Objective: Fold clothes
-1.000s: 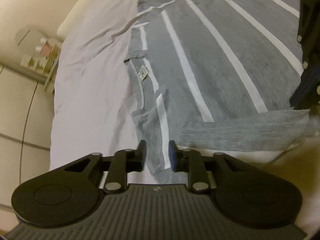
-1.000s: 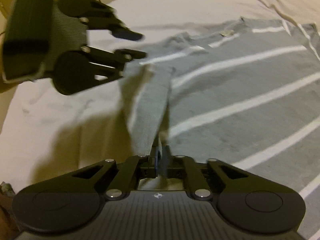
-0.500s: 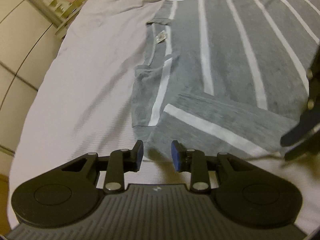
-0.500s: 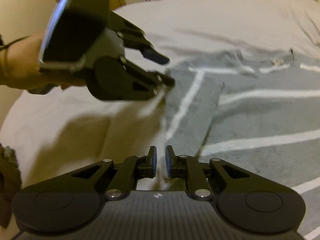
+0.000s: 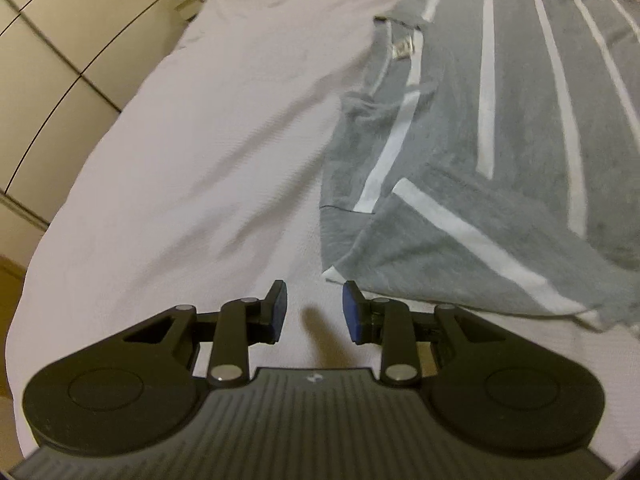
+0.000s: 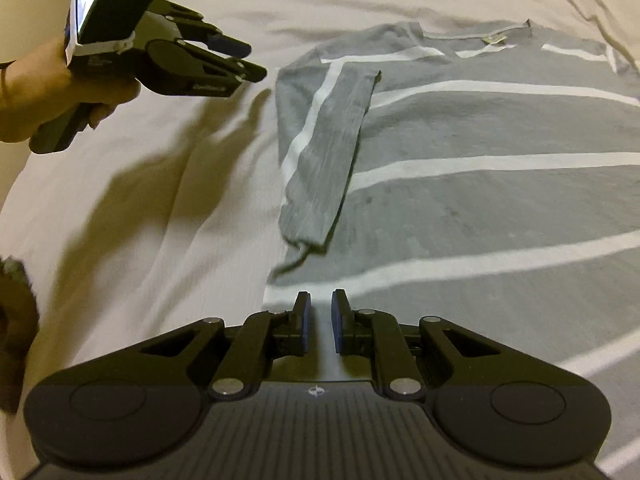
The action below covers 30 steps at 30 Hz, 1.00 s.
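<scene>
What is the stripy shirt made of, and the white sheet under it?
The striped shirt looks like soft knit cloth, probably cotton jersey: matte grey, slightly fuzzy, and its folded sleeve drapes limply. The white sheet looks like woven or fine-ribbed fabric, matte with soft wrinkles; the exact fibre cannot be told.

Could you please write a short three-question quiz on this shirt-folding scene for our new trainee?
1. True or false: the left gripper is clamped on the grey striped shirt.
2. Multiple choice: the folded sleeve lies A) across the shirt's body, B) hanging off the bed, C) inside the right gripper.
3. Fill in: the shirt lies on a white ____.

Key
1. False; its jaws are apart over bare bed sheet.
2. A
3. bed sheet
</scene>
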Tool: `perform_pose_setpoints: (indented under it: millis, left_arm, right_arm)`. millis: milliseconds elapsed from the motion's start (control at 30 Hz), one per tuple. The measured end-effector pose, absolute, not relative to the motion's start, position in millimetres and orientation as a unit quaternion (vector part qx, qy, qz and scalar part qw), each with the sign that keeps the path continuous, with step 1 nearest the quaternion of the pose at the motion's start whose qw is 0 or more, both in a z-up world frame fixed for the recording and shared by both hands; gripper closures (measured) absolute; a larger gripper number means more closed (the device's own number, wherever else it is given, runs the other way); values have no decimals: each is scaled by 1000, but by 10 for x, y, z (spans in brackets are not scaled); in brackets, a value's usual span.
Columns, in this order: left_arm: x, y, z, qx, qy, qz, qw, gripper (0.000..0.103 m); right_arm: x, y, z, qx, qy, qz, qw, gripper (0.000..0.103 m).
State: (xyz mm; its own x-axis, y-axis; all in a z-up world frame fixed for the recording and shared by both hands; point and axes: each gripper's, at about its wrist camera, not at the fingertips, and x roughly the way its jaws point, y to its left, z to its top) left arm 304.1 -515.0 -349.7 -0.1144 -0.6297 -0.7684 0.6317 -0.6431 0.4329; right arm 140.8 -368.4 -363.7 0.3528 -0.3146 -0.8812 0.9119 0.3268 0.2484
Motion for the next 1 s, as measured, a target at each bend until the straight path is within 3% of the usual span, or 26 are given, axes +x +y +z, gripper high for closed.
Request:
perform_pose_setpoints:
  millis: [300, 400, 467, 500, 667, 867, 1000]
  left_arm:
    - [2615, -4445, -3183, 481, 31, -765, 427, 75]
    - [2353, -4272, -3059, 463, 51, -771, 435, 67]
    - [2112, -4156, -2961, 452, 56, -776, 437, 58]
    - [1989, -4096, -2913, 446, 58, -779, 437, 57]
    - [1090, -4007, -2849, 440, 47, -786, 431, 38]
    - [-262, -4127, -2985, 447, 44, -768, 456, 34]
    - [-1129, -4391, -3155, 430, 84, -760, 479, 35]
  right_arm:
    - [826, -3510, -3249, 363, 400, -469, 699, 81]
    - [471, -3559, -3097, 345, 404, -488, 692, 72]
    - [214, -3648, -3010, 326, 406, -501, 691, 60]
    - [76, -3708, -2965, 318, 406, -507, 691, 60]
    - [-811, -4084, -2760, 282, 385, -535, 697, 57]
    - [-2082, -4708, -2923, 288, 359, -521, 719, 55]
    - [-2718, -5057, -2949, 263, 369, -491, 744, 55]
